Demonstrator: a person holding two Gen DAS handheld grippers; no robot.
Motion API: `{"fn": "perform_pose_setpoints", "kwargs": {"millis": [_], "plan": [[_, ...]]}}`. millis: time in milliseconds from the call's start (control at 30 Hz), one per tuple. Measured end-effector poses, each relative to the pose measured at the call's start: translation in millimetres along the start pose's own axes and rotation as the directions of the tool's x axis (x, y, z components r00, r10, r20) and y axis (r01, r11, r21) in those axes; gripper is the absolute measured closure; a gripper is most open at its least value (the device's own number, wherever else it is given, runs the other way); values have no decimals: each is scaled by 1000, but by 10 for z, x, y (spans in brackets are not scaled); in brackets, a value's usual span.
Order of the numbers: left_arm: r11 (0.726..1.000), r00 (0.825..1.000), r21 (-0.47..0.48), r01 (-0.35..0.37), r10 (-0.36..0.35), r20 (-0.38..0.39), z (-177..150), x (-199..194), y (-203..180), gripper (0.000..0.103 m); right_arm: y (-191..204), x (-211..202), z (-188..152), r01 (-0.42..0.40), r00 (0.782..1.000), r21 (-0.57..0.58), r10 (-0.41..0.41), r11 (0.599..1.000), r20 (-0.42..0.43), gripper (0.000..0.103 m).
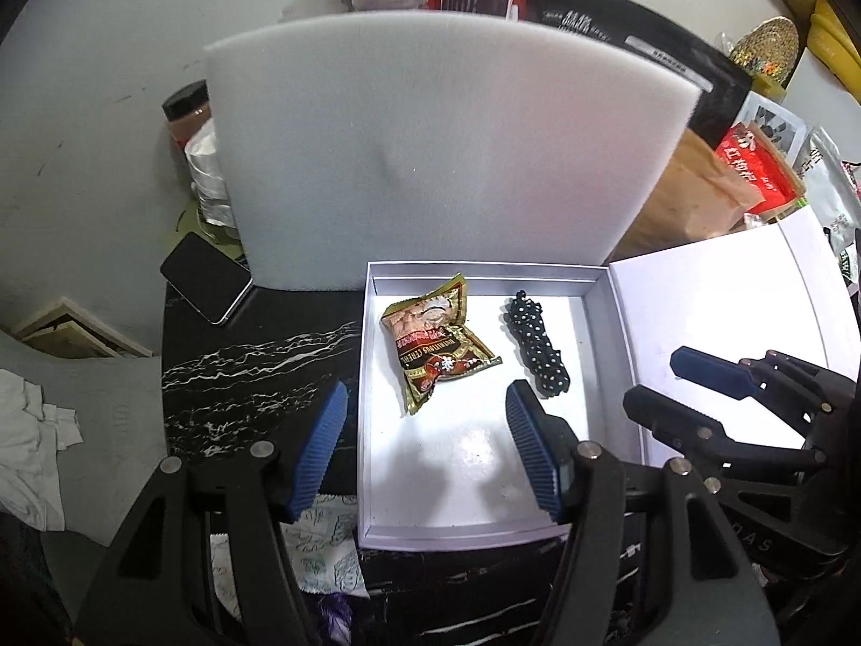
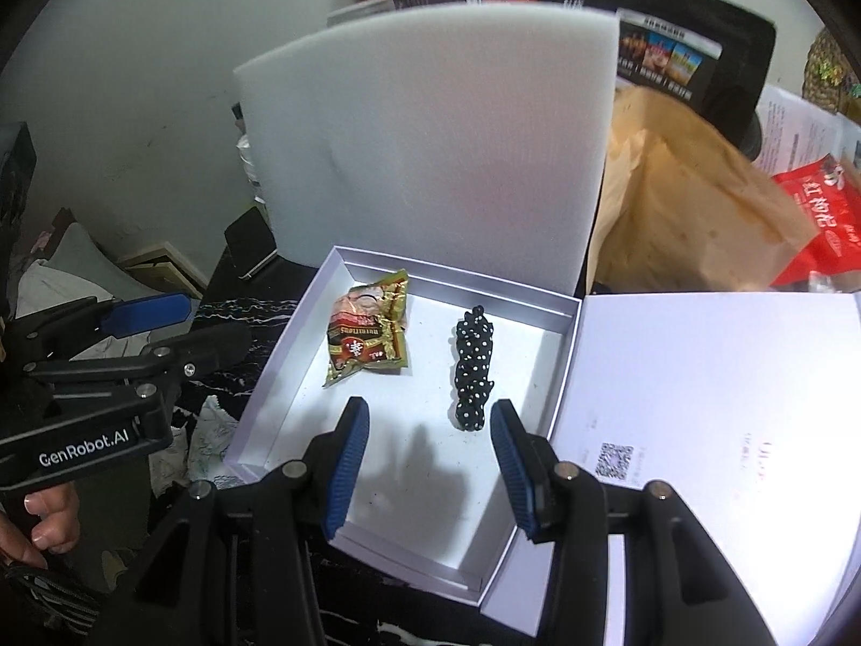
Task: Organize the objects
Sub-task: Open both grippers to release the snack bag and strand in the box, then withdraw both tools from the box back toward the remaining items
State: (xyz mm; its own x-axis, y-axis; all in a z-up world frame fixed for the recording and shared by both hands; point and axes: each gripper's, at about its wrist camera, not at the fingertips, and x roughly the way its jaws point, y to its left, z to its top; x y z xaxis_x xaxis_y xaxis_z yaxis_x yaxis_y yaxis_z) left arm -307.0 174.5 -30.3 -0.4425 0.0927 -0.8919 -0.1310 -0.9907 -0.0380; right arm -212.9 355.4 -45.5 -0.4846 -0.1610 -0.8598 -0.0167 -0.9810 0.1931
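a: blue ribbed pads on the left gripper [image 1: 425, 409] stood spread with nothing between them, hanging over the near left part of the white box [image 1: 371, 377]. the left pad sat outside the box's left wall, above the black marbled table [image 1: 242, 371].

b: and the other one?

a: the right gripper [image 2: 430, 430] was also spread and empty, above the box's near half, its right pad close to the near end of the polka-dot cloth roll [image 2: 473, 371] but, as far as i could tell, not touching it.

b: where did the things lie?

a: the snack packet [image 1: 436, 344] lay in the box's far left part, the black dotted roll to its right, running from far to near, the two apart. the box's lid [image 2: 699, 404] lay open flat against its right edge, a qr code [image 2: 613, 460] printed on it.

b: beyond that?

a: a white foam board [image 1: 430, 151] stood upright at the box's far edge, a dark phone [image 1: 207, 285] at the table's far left corner, and a brown paper bag [image 2: 689, 204] with a red packet [image 2: 828, 215] at far right.
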Motion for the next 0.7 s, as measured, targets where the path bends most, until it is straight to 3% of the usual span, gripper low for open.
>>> {"fn": "perform_pose_setpoints", "kwargs": {"millis": [700], "plan": [[998,994,-45,-52,56,90,-721,-1052,-45,29,421,-781,-353,8,999,-58,-5,998,54,48]]}}
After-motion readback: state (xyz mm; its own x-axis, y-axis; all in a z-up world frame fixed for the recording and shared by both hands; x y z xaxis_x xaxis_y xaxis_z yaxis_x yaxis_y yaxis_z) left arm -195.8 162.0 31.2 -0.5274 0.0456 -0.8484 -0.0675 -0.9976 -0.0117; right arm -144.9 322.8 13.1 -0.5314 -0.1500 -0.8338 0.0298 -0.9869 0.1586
